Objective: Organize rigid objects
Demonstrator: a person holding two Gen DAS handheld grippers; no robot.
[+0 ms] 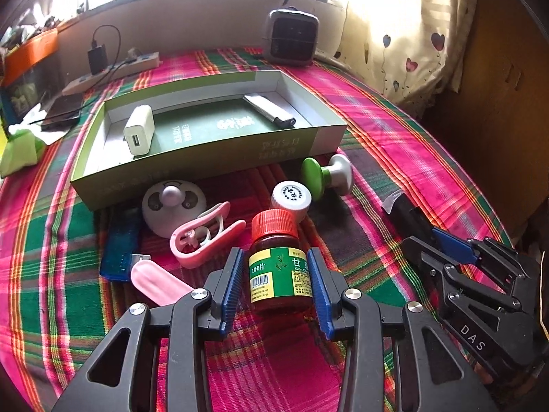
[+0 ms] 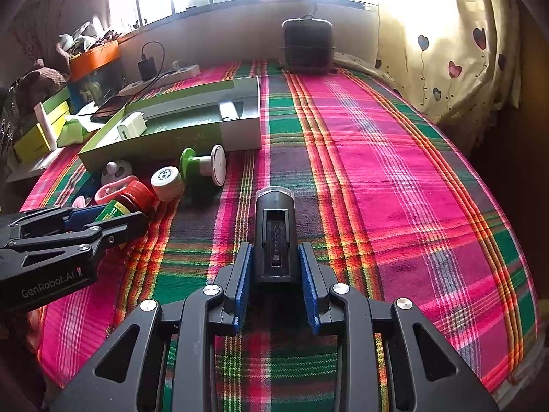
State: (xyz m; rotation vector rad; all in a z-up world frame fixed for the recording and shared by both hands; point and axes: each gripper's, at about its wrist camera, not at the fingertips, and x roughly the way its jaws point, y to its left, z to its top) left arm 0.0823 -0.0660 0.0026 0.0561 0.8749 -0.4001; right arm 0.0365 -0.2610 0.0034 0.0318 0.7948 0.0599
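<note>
Both claws gripping.
Left claw clamps the bottle; right claw pinches the black device on plaid cloth.

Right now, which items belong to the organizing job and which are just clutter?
Job: green box; already in it, white charger and lighter; brown pill bottle between left hand-held gripper pads; black device between right hand-held gripper pads; white bottle; pink clip.

Lying about: power strip; heater; phone.

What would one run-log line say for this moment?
left tool: around medicine bottle | right tool: around black device | box: charger, lighter
</note>
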